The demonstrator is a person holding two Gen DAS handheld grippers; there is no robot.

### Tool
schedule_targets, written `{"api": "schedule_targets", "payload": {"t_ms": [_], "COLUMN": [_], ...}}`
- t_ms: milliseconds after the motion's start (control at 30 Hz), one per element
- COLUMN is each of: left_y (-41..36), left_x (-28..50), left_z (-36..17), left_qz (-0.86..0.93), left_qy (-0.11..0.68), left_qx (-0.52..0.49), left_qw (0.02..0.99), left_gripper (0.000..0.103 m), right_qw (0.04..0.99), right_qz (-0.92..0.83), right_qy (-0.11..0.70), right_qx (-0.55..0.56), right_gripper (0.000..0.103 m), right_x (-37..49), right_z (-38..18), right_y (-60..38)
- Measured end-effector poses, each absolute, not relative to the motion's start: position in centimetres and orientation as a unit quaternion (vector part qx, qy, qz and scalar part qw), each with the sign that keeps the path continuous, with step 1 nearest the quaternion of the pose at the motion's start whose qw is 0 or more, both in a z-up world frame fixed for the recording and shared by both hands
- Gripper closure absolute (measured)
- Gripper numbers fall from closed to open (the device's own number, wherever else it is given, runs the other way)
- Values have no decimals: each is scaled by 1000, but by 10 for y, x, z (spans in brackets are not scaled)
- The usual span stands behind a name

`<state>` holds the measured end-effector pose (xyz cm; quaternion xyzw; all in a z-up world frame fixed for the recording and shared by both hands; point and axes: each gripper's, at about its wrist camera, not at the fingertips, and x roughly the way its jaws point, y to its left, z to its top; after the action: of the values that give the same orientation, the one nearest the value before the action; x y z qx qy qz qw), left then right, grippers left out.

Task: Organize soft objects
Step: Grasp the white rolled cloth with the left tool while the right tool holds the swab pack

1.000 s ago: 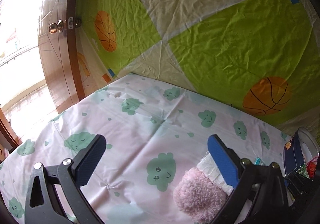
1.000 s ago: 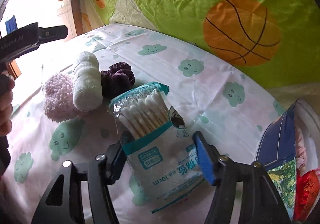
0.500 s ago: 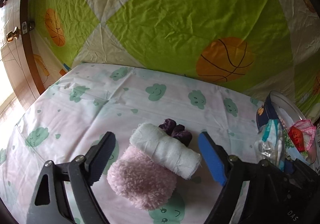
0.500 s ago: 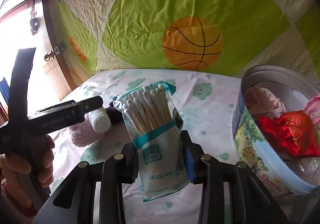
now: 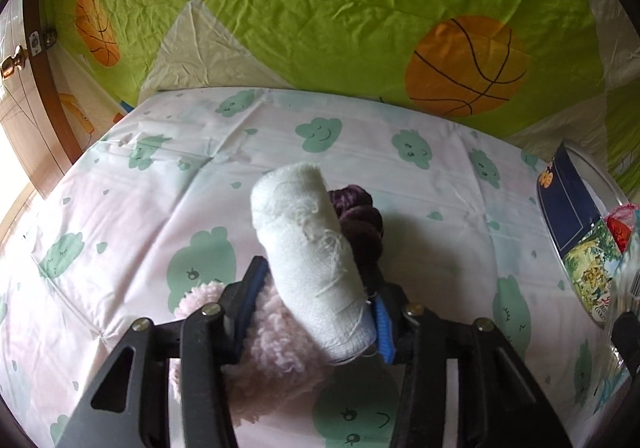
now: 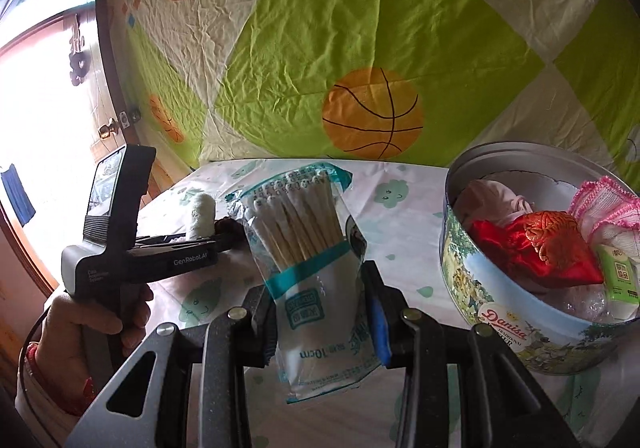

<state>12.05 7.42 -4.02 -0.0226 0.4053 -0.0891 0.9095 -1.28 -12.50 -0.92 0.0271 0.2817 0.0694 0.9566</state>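
Note:
A white gauze roll (image 5: 304, 240) lies tilted between the blue pads of my left gripper (image 5: 320, 304), whose jaws are closing and touch it on both sides. A fluffy pink piece (image 5: 276, 360) sits under the left finger, and a dark purple scrunchie (image 5: 360, 224) is behind the roll. My right gripper (image 6: 320, 312) is shut on a bag of cotton swabs (image 6: 308, 248), held upright above the cloth just left of the round tin (image 6: 520, 328). The right wrist view also shows the left gripper (image 6: 218, 238) with the gauze roll (image 6: 200, 216) at its tip.
The tin holds a red satin pouch (image 6: 536, 248), a pink crocheted cloth (image 6: 604, 204), a pale pink fabric (image 6: 496, 196) and a small green pack (image 6: 620, 276). A green quilt with basketballs (image 6: 372, 112) hangs behind the table. A wooden door (image 5: 44, 96) stands at the left.
My left gripper swung over the pile, came down and narrowed its jaws around the gauze roll. My right gripper shut on the swab bag and lifted it toward the tin.

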Motion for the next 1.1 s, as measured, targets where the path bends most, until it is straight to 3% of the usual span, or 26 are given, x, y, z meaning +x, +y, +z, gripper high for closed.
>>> {"api": "schedule_targets", "payload": {"t_ms": [200, 267, 500, 533, 633, 667, 700, 767, 1100], "left_y": [88, 90, 98, 97, 92, 89, 86, 80, 100], "left_x": [113, 112, 114, 115, 119, 120, 122, 122, 110], "left_z": [-23, -21, -19, -21, -29, -33, -37, -42, -15], "left_qz": [-111, -104, -108, -108, -109, -111, -110, -98, -97], "left_qy": [372, 361, 360, 366, 387, 398, 406, 409, 341], "left_qx": [-55, -51, -70, -70, -61, -59, -55, -30, -86], "left_qw": [920, 925, 924, 922, 914, 909, 905, 907, 931], "left_gripper": [56, 79, 78, 75, 50, 48, 49, 69, 73], "right_qw": [959, 959, 959, 958, 958, 958, 958, 958, 965], "right_qz": [64, 63, 65, 66, 66, 66, 67, 66, 67], "right_qy": [277, 277, 276, 277, 279, 280, 280, 280, 252], "right_qx": [10, 11, 17, 17, 16, 15, 15, 14, 20], "right_gripper": [64, 64, 64, 64, 64, 64, 64, 64, 64], "right_x": [-15, -15, -16, -15, -15, -15, -15, -15, -23], "right_z": [-9, -9, -8, -9, -9, -9, -9, -9, -2], "right_y": [-122, -123, -124, -124, -123, -123, -123, -122, -124]}}
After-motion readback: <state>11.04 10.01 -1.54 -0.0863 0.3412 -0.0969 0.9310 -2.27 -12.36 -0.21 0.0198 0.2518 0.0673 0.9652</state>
